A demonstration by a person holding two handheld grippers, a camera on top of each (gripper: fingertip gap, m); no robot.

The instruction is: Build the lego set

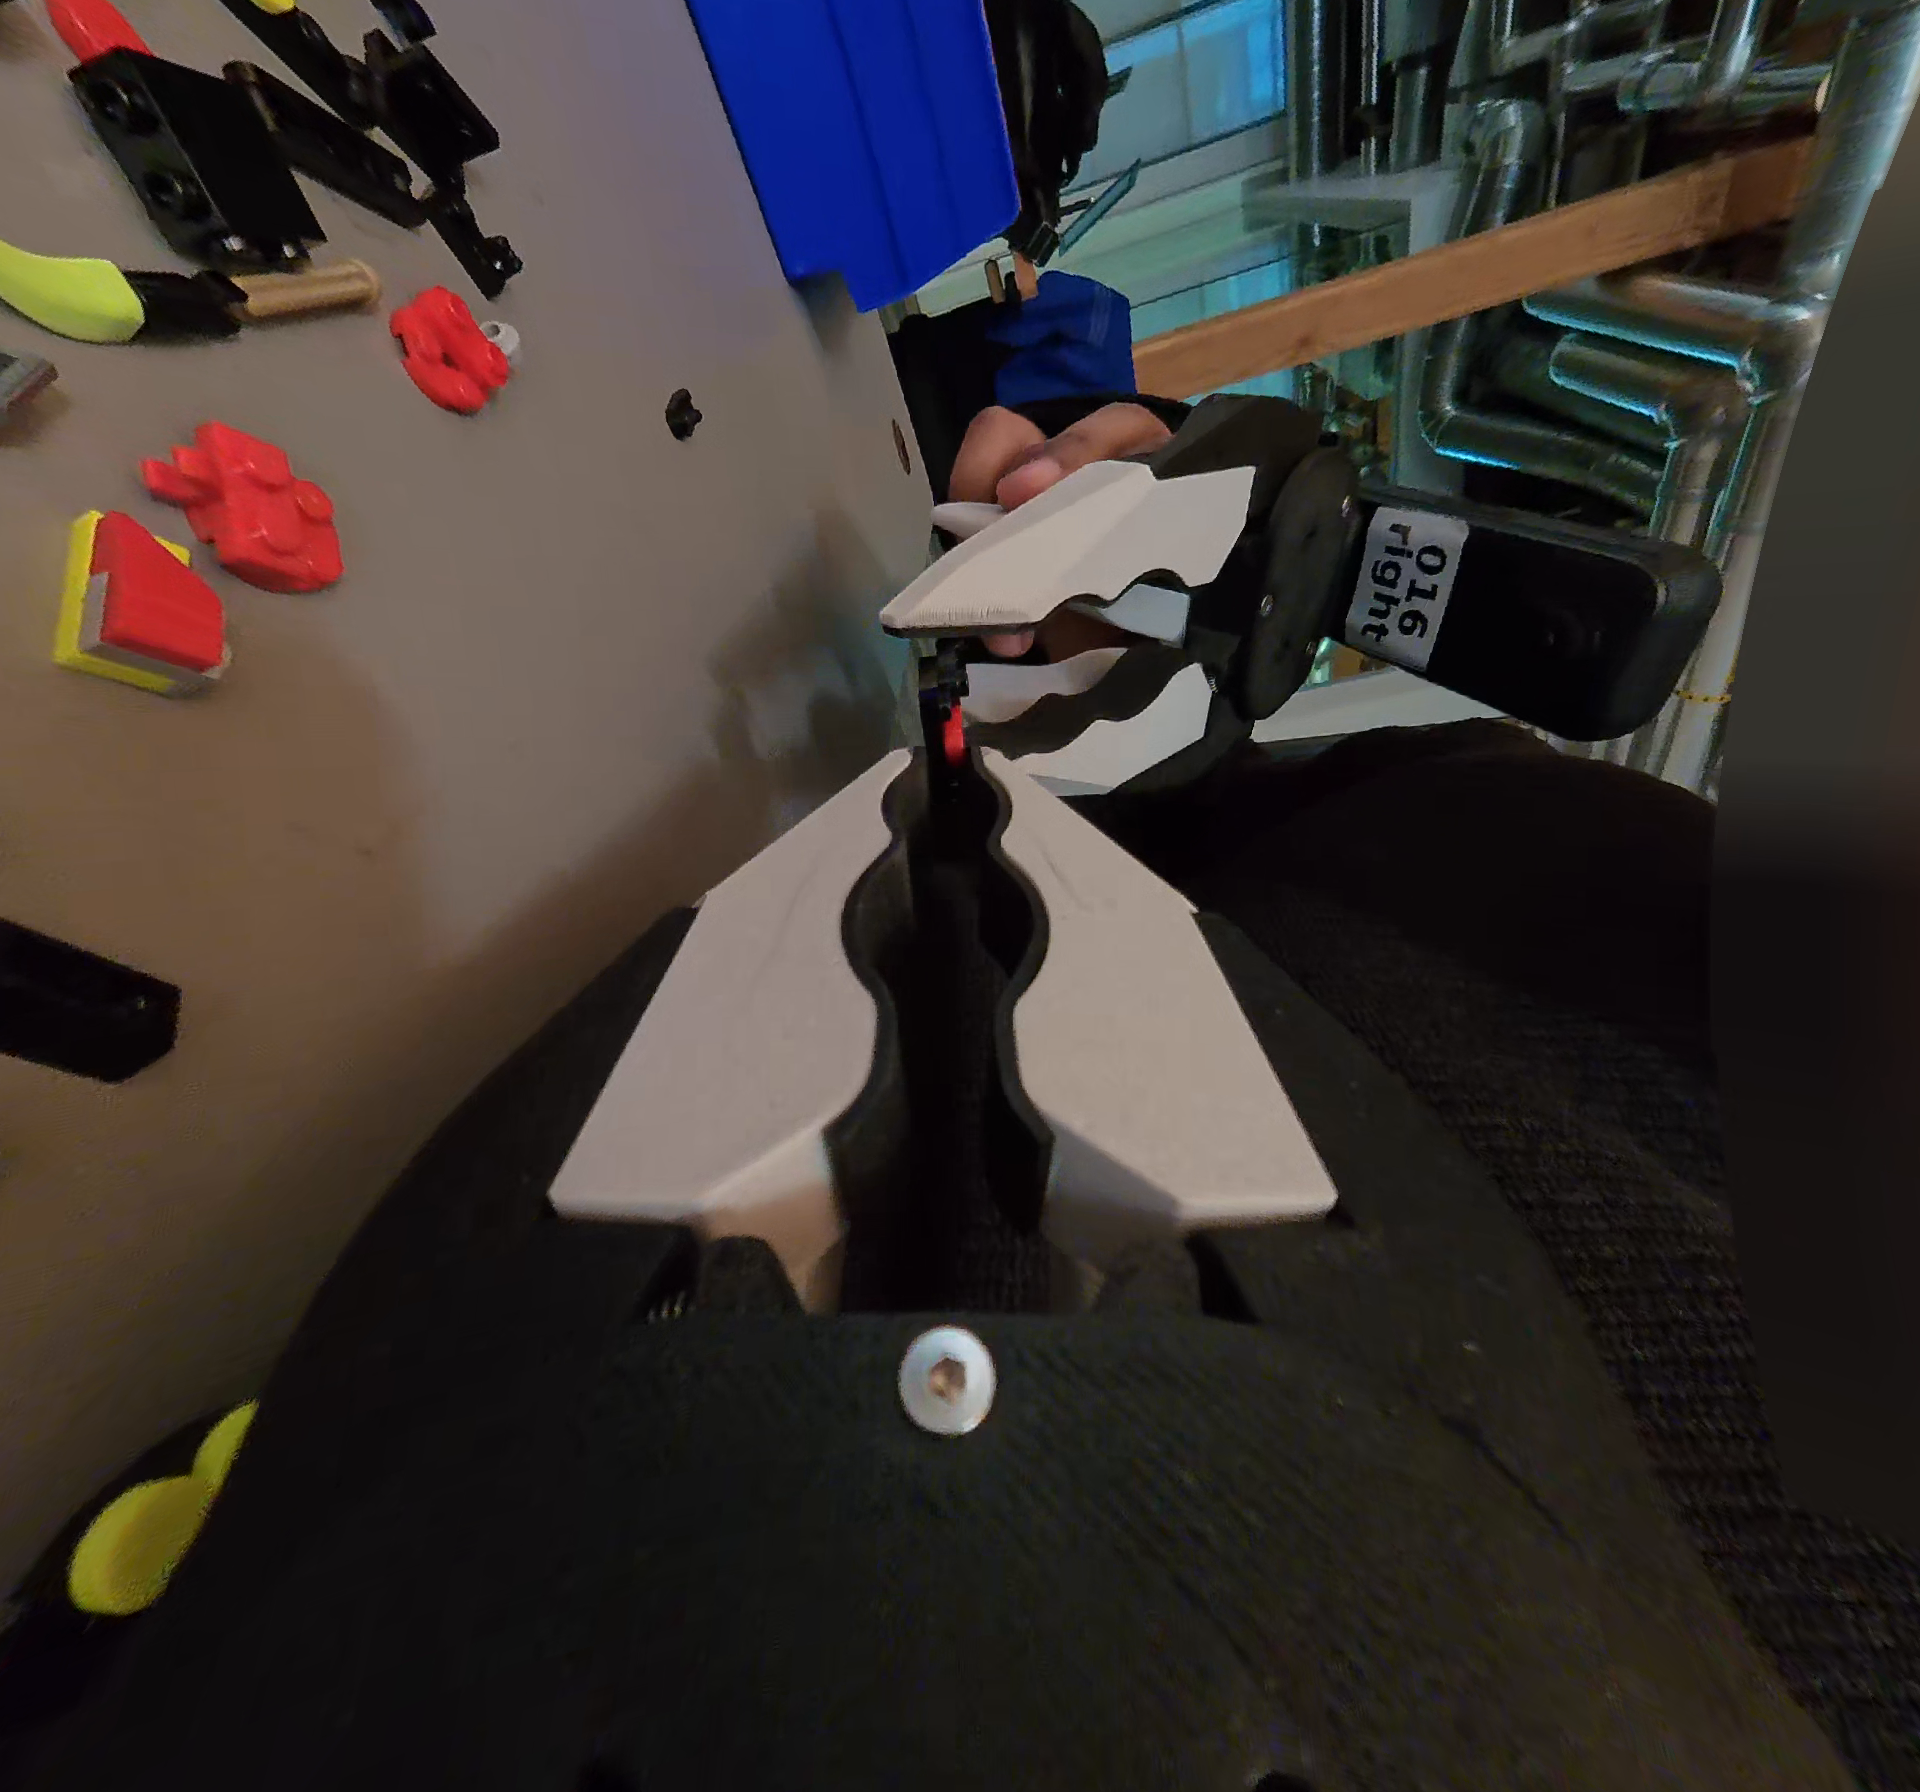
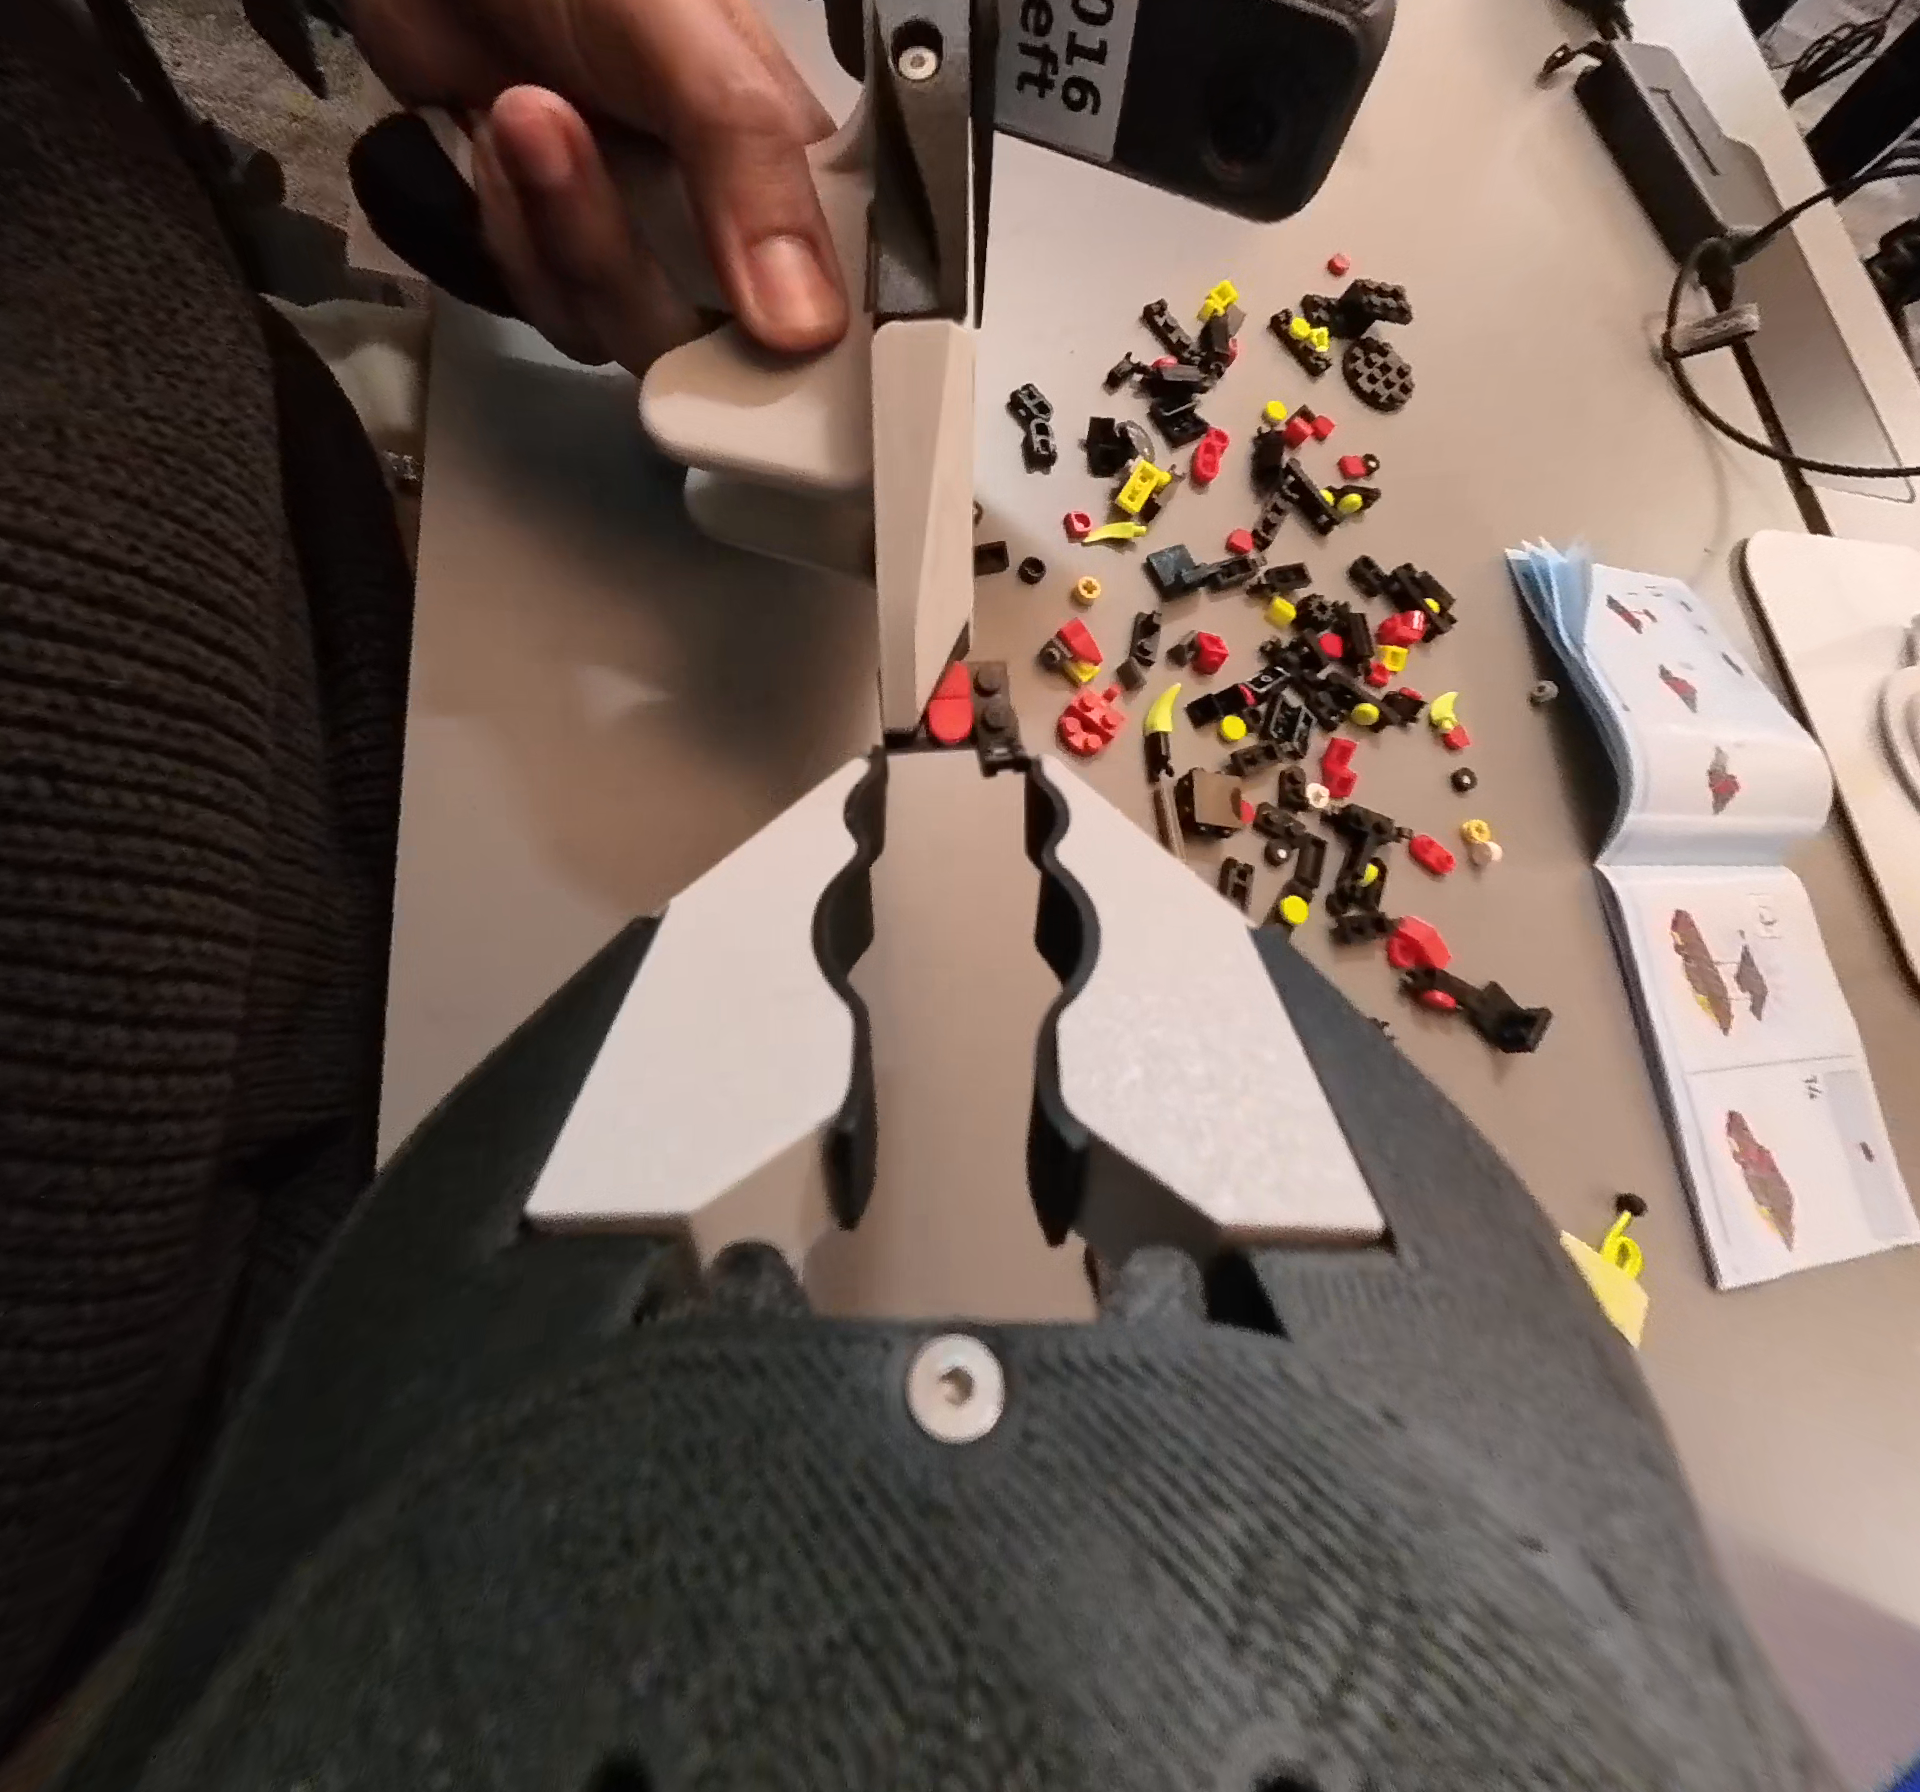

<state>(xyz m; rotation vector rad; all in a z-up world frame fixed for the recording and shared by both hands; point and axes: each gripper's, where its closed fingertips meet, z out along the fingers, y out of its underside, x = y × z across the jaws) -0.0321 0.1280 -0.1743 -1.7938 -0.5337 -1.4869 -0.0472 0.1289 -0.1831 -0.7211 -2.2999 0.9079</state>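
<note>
My left gripper [image 1: 948,766] is clenched on a small black-and-red brick piece [image 1: 948,719], which sticks out past the fingertips. From my right wrist view the same piece [image 2: 982,703] shows as a black studded plate with a red rounded part beside it, pinched at the tip of the left gripper [image 2: 902,719].

My right gripper [image 2: 954,768] is released, its fingers apart with bare tabletop [image 2: 623,651] showing between them. One fingertip [image 2: 1039,776] sits right at the plate's end; I cannot tell whether it touches. In the left view the right gripper [image 1: 940,646] straddles the piece's far end.

Beyond lies a scatter of loose bricks [image 2: 1299,662] in black, red and yellow, and to their right an open booklet [image 2: 1745,911]. A blue bin [image 1: 852,69] stands at the tabletop's far side.
</note>
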